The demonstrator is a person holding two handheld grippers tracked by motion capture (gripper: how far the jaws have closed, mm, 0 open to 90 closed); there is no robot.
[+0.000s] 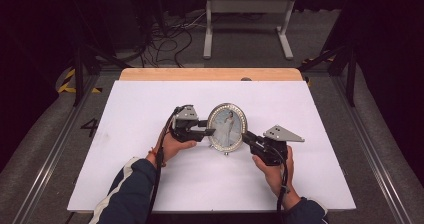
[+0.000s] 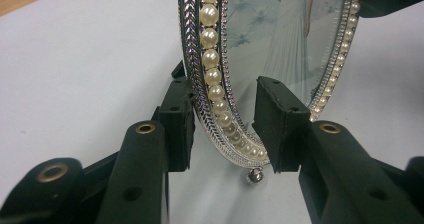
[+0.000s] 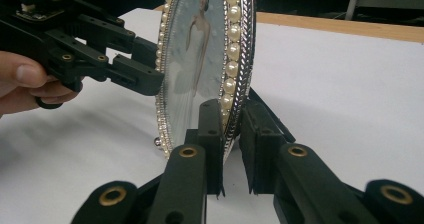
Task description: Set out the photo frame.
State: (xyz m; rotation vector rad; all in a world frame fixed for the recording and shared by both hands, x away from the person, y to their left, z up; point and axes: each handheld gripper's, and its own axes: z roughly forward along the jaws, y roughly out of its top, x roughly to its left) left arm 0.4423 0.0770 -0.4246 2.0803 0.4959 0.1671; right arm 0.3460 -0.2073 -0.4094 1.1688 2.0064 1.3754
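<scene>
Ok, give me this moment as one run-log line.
scene: oval pearl-rimmed photo frame upright on white table | left gripper: open, straddling rim | right gripper: shut on rim

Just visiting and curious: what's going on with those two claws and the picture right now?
Left gripper astride the frame's edge, gaps showing. Right gripper pinching the opposite edge. Frame upright on the white table. Nothing in the way.

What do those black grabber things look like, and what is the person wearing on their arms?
Both grippers, left and right, are black, with blocky jaws and brass-ringed holes. Each carries a grey three-cornered plate on top and trails a black cable along the arm. The sleeves are dark blue; the left one has a white stripe.
</scene>
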